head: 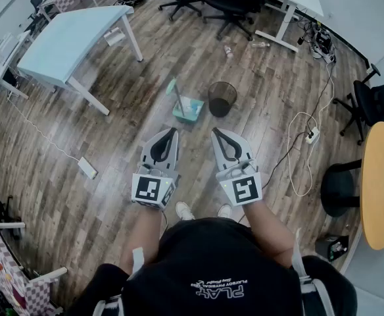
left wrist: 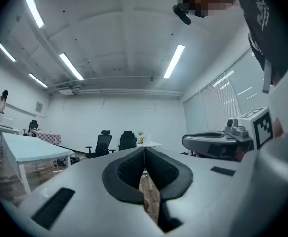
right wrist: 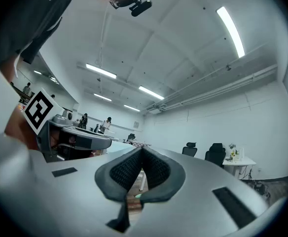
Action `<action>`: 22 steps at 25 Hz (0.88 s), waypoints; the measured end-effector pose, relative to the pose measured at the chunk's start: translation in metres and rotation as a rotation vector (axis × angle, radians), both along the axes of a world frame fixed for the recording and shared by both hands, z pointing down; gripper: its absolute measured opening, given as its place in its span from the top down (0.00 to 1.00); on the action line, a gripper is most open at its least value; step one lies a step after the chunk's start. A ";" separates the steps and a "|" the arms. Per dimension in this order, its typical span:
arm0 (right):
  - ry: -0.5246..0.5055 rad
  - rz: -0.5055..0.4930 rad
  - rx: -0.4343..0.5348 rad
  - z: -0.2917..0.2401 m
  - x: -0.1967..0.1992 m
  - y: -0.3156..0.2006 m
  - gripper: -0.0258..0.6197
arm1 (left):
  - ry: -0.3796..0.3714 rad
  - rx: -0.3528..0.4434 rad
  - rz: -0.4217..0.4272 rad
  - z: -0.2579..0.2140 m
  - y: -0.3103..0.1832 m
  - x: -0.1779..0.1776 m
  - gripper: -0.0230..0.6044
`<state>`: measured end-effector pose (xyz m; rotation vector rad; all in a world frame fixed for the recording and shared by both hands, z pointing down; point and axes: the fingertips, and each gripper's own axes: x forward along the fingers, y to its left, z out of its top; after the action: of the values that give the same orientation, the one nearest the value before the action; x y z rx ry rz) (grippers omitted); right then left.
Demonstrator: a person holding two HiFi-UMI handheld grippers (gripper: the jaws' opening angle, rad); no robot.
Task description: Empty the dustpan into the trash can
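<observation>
Both my left tool (head: 171, 131) and right tool (head: 216, 131) are clenched on nothing and held out ahead of me. The teal dustpan (head: 189, 109) sits on the wood floor (head: 106, 157) well beyond them, just beside the black mesh trash can (head: 221, 108). It looks like light, stiff, probably slick plastic, so I judge its upright handle (head: 177, 96) the place to grip, firmly, lest the pan swing and spill.

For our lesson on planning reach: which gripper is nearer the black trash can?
Right. The right gripper is straight in front of the trash can; the left gripper is farther off, to its left.
</observation>
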<state>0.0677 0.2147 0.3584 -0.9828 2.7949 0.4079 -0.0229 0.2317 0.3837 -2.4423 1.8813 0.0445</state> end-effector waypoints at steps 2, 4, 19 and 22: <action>0.001 0.011 -0.007 -0.001 0.010 0.003 0.92 | 0.020 0.004 -0.002 -0.003 0.007 0.009 0.93; -0.005 0.025 -0.019 -0.003 0.021 0.005 0.92 | 0.025 0.004 -0.006 -0.005 0.011 0.018 0.93; -0.076 0.005 -0.033 -0.011 0.024 0.024 0.92 | 0.032 -0.018 -0.006 0.004 0.022 0.022 0.93; -0.078 0.008 -0.039 -0.008 0.012 0.023 0.92 | 0.029 -0.026 0.000 0.007 0.023 0.010 0.93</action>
<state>0.0799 0.2381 0.3501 -0.9965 2.7391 0.3106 -0.0126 0.2547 0.3911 -2.4715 1.9058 0.0560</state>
